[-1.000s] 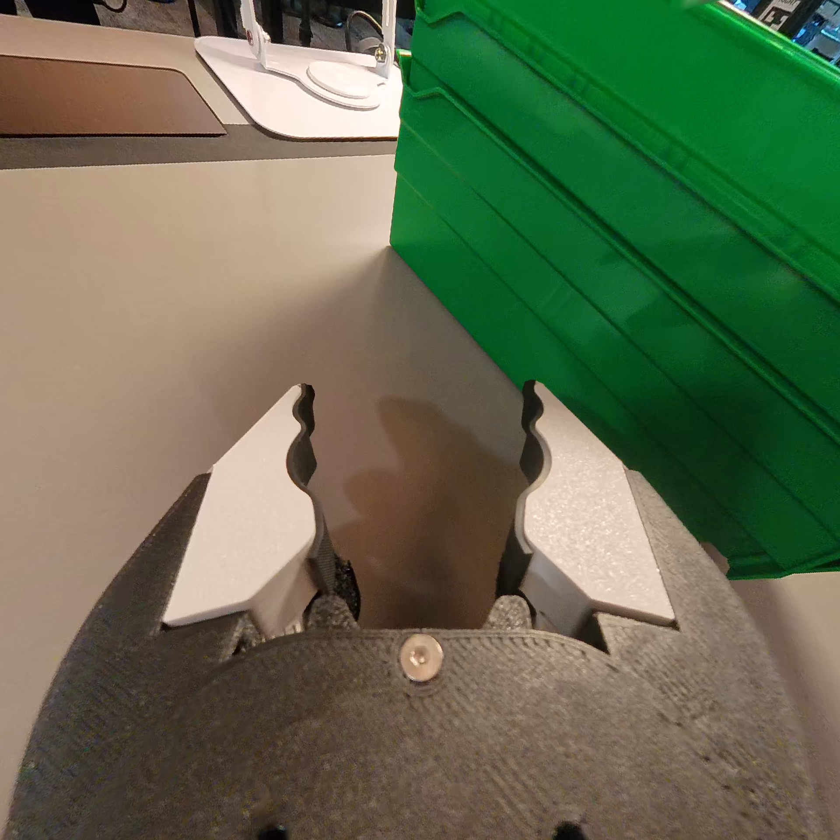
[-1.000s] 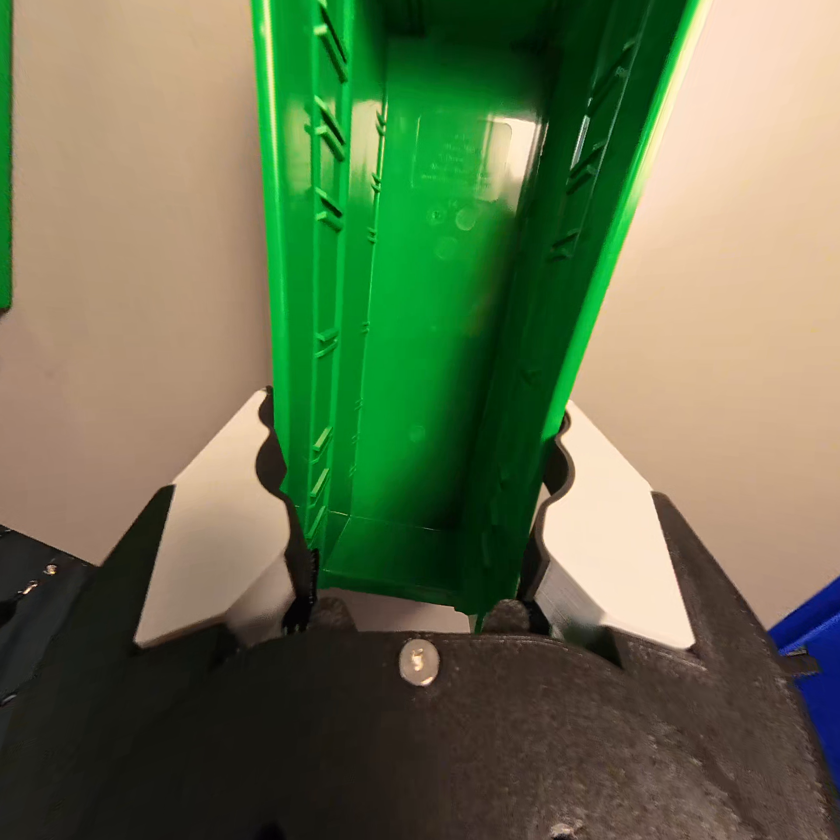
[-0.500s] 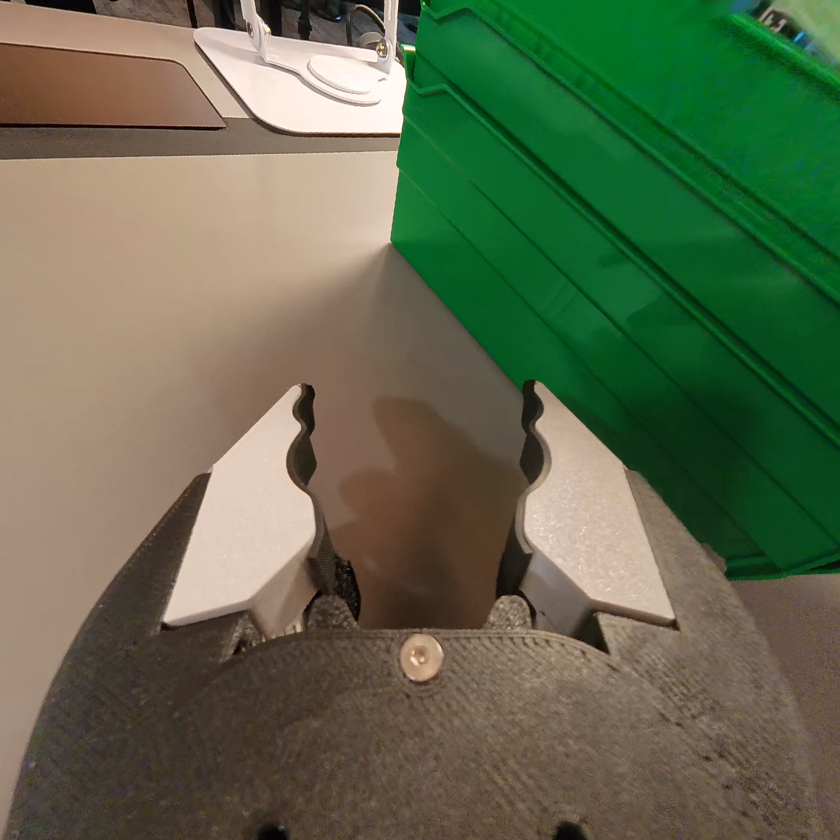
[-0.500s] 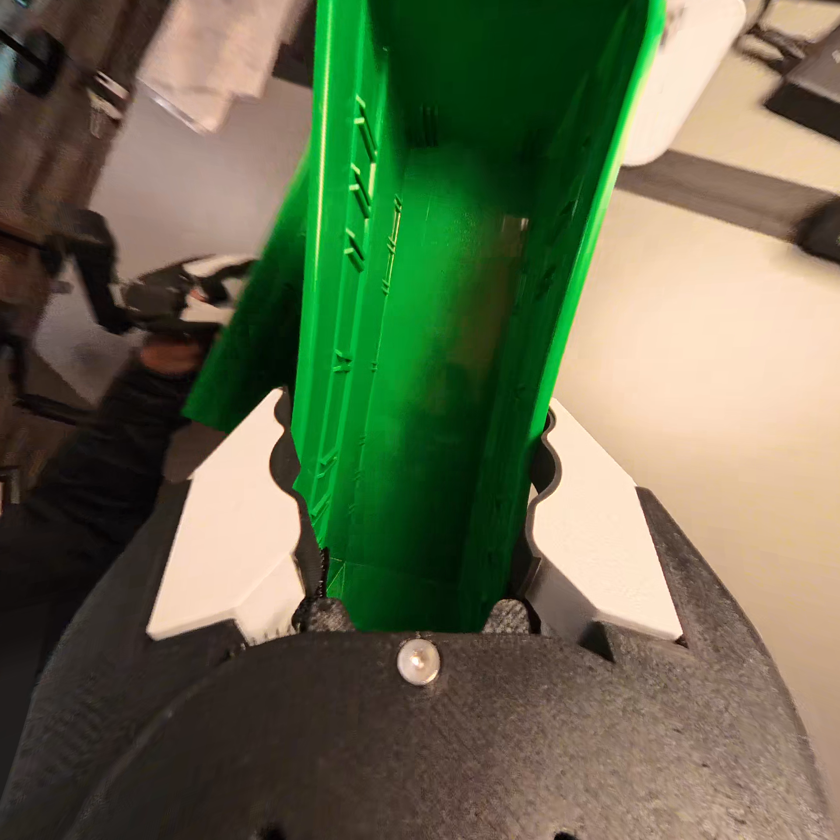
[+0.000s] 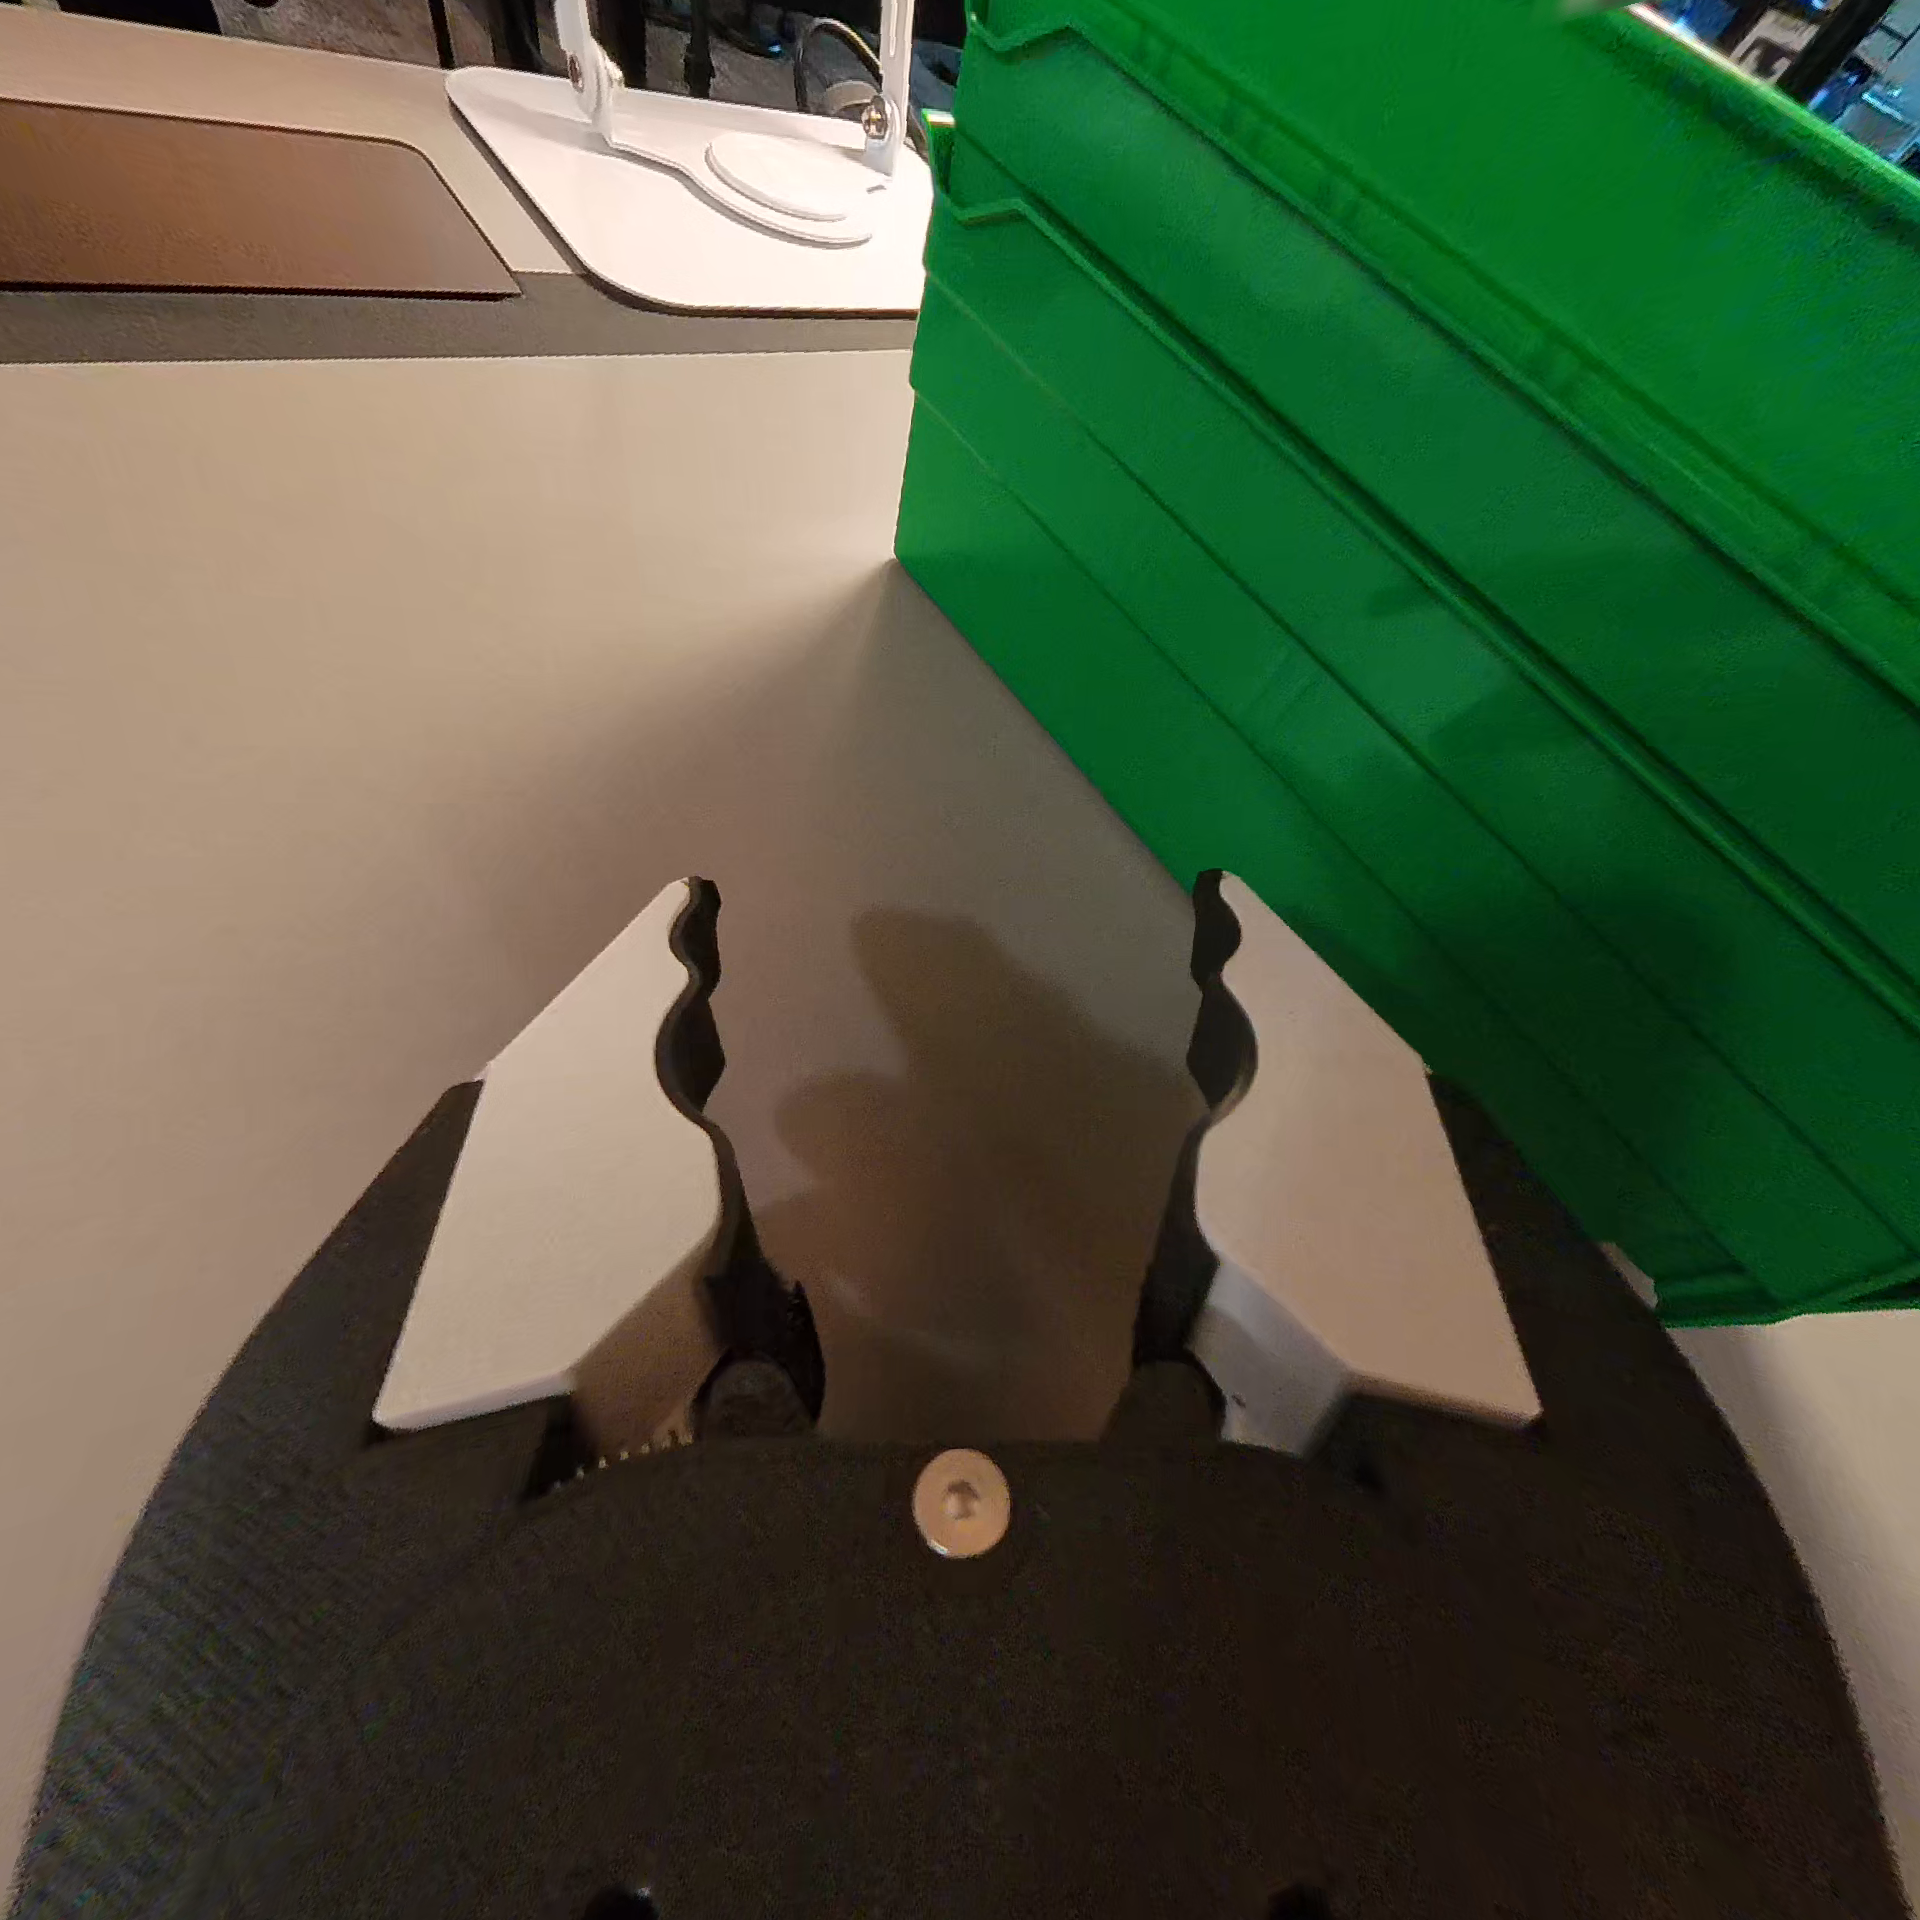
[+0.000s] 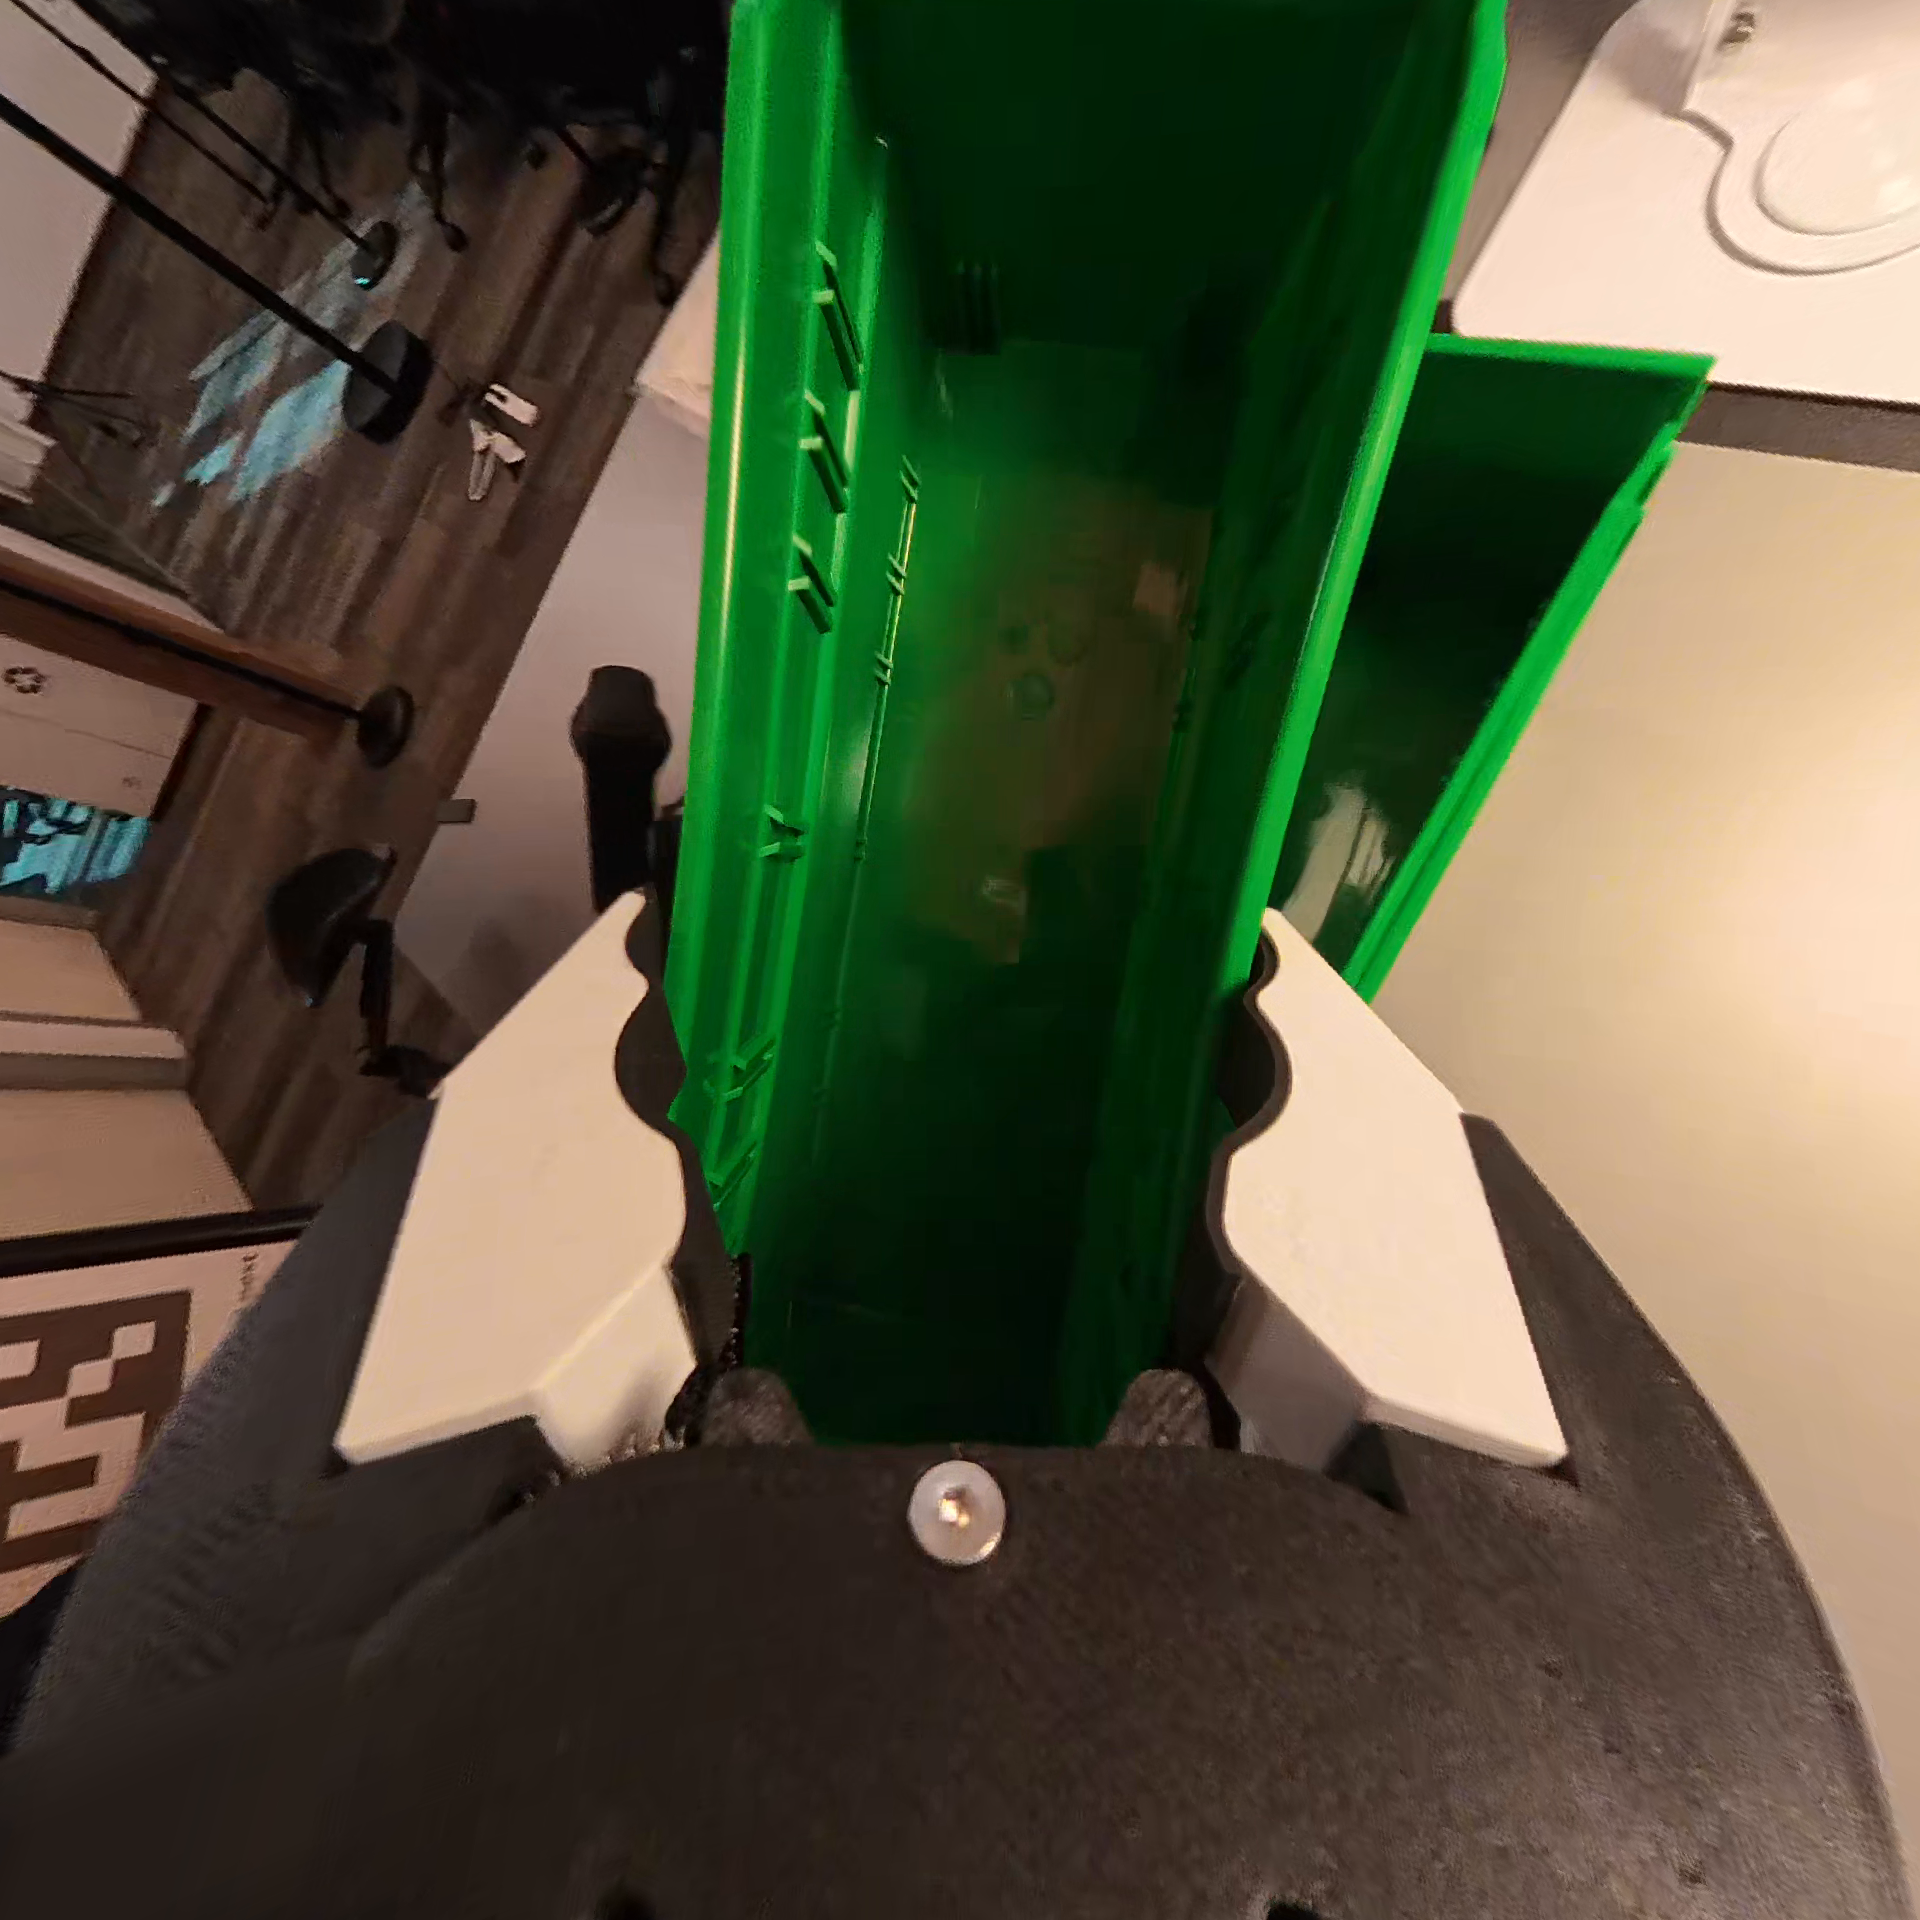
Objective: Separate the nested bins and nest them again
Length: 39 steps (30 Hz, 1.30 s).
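The beige table carries everything here, so places are given against the stack of nested green bins that stands on it. In the left wrist view that stack fills the upper right, its stepped side walls running diagonally, one rim above another. Behind the stack, on the far side of a dark strip across the table, lies a white base plate with a round raised disc and thin white uprights; farther left of the stack a brown mat lies flat.

In the right wrist view a single green bin is raised clear of the table and seen lengthwise, open side toward the camera, with small ribs along its inner wall. Another green bin stands just beside and behind it.

The right gripper pinches the single green bin across its width, both dark pads pressed against its outer walls.

The left gripper hovers low over bare table just beside the stack's lower wall, its jaws spread wide with nothing between them
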Each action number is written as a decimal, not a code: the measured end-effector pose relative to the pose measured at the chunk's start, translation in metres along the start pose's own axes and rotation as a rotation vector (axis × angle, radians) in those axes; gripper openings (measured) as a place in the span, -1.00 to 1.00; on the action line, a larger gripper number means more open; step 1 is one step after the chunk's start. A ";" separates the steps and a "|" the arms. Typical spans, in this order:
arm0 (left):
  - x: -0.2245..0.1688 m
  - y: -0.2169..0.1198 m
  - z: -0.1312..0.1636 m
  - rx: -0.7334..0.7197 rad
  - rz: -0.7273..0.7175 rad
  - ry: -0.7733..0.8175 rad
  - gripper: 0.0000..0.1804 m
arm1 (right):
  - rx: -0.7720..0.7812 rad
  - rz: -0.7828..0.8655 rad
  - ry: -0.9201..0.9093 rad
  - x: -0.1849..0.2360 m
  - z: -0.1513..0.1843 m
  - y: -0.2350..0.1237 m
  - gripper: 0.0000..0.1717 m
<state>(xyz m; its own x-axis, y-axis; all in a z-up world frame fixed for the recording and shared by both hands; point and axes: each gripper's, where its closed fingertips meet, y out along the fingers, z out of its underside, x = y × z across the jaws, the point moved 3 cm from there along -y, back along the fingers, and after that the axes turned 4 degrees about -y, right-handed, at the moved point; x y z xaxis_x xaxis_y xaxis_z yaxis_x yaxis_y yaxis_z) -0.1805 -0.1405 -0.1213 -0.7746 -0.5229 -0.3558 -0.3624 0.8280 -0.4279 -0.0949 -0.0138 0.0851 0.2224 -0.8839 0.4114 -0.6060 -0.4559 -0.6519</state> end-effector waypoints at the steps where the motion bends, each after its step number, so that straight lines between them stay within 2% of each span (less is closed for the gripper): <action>1: 0.000 0.000 0.000 -0.002 0.002 -0.005 0.01 | -0.001 0.033 0.005 -0.004 0.001 0.002 0.25; 4: 0.001 -0.001 -0.001 -0.004 0.007 -0.014 0.01 | -0.020 0.129 0.027 -0.018 0.001 0.003 0.27; 12: -0.001 0.000 0.000 0.002 0.000 0.008 0.00 | -0.018 0.218 0.080 -0.033 0.002 0.029 0.30; 17: -0.001 0.001 0.001 0.008 0.002 0.009 0.00 | 0.017 0.312 0.041 -0.044 0.004 0.033 0.33; 22: -0.002 0.001 0.001 0.008 0.000 0.020 0.00 | 0.051 0.353 0.008 -0.050 0.011 0.055 0.48; 24: -0.002 0.001 0.001 0.007 0.002 0.018 0.00 | 0.037 0.347 -0.012 -0.045 0.009 0.059 0.45; 26: -0.002 0.000 0.001 0.008 0.004 0.015 0.00 | 0.035 0.324 -0.008 -0.041 0.007 0.059 0.50; 30: -0.003 0.001 0.002 0.014 0.007 0.024 0.00 | 0.016 0.276 -0.051 -0.030 0.006 0.045 0.54; 33: -0.004 0.001 0.003 0.019 0.006 0.035 0.01 | -0.034 0.178 -0.094 -0.013 0.017 0.023 0.58; 36: -0.005 0.000 0.003 0.018 0.011 0.036 0.02 | -0.149 0.045 -0.130 0.003 0.040 -0.011 0.51; 39: -0.004 0.000 0.002 0.012 0.019 0.026 0.03 | -0.309 -0.053 -0.149 0.001 0.072 -0.051 0.48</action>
<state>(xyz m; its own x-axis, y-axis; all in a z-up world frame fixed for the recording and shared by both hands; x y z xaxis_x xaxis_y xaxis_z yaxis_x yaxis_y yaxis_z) -0.1760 -0.1387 -0.1213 -0.7943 -0.5018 -0.3425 -0.3418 0.8351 -0.4310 -0.0087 0.0010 0.0736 0.3549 -0.8759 0.3269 -0.7881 -0.4684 -0.3993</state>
